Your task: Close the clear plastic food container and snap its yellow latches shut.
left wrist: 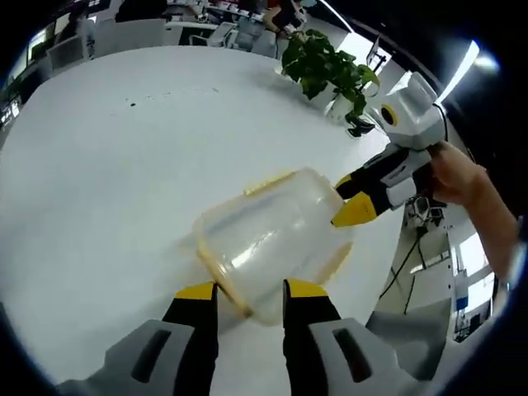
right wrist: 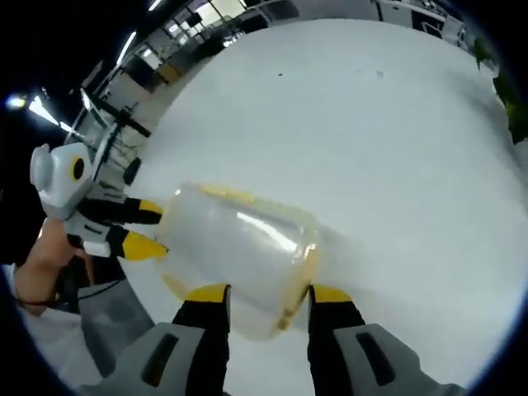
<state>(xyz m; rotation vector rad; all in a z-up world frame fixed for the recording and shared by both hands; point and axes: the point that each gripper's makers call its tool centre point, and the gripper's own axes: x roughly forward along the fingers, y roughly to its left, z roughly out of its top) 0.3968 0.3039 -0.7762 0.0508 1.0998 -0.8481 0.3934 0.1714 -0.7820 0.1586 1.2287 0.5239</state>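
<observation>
Currently, in the left gripper view, the left gripper (left wrist: 250, 295) is standing with its jaws spread to either side of the near end of the clear plastic food container (left wrist: 272, 247), which is sitting on the white table (left wrist: 99, 165). The right gripper (left wrist: 351, 200) is meeting the container's far end from the right, its jaws parted around a corner. A potted plant (left wrist: 326, 70) is standing well beyond.

In the right gripper view, the right gripper (right wrist: 269, 299) is bracketing its own end of the container (right wrist: 239, 247) with jaws apart, while the left gripper (right wrist: 142, 227) is approaching the opposite end (contact cannot be confirmed). The yellow latches (right wrist: 301, 285) are appearing only as blurred yellow strips along the rim.

Judgement: the latching step is in hand. The next move calls for pressing each latch down squarely against the lid edge while the other gripper is bracing the container.
</observation>
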